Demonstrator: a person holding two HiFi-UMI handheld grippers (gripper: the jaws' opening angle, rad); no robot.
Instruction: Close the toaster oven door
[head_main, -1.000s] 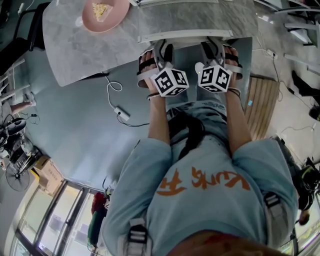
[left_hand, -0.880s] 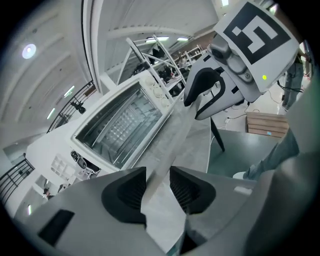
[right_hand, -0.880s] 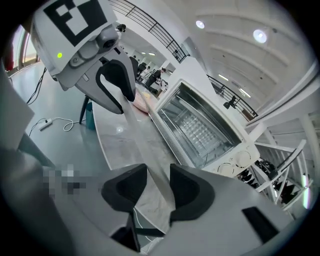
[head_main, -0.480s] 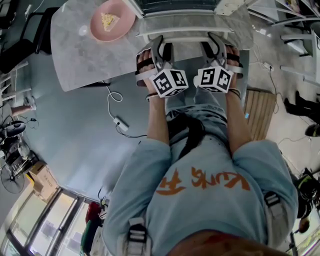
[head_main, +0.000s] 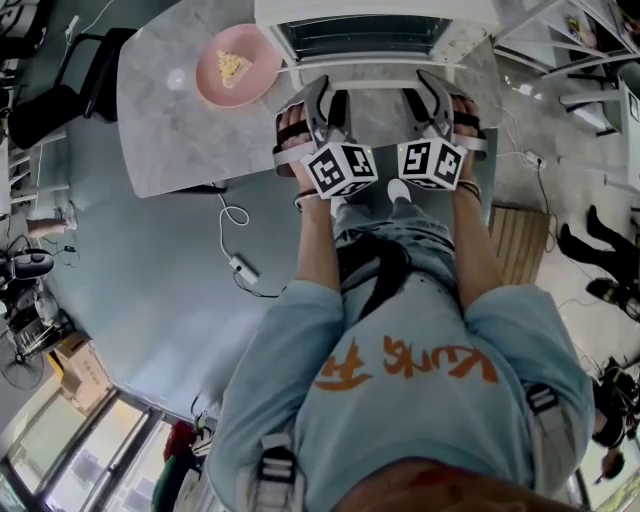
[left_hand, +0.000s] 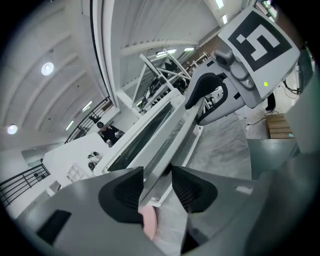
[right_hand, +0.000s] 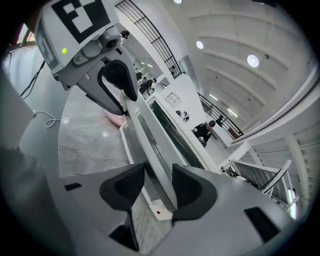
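The white toaster oven (head_main: 372, 12) stands on the marble table (head_main: 170, 130), and its dark window (head_main: 362, 36) is in view. Its door handle (head_main: 372, 72), a long white bar, lies just below the window. I cannot tell whether the door is fully up. My left gripper (head_main: 325, 90) and right gripper (head_main: 432, 86) sit side by side on that bar. In the left gripper view the handle (left_hand: 172, 127) runs between the jaws of my left gripper (left_hand: 156, 175). The right gripper (right_hand: 158, 177) also straddles the handle (right_hand: 150, 145). Both pairs of jaws are opening, with slack beside the bar.
A pink plate (head_main: 238, 72) holding a piece of food sits on the table left of the oven. On the floor lie a white cable with a plug block (head_main: 240, 265) and a wooden slatted panel (head_main: 515, 250). A dark chair (head_main: 60, 95) stands at far left.
The view has tipped forward, so the oven and plate slid down into sight. The handle and both grippers moved up and away toward the oven front. The door has risen.
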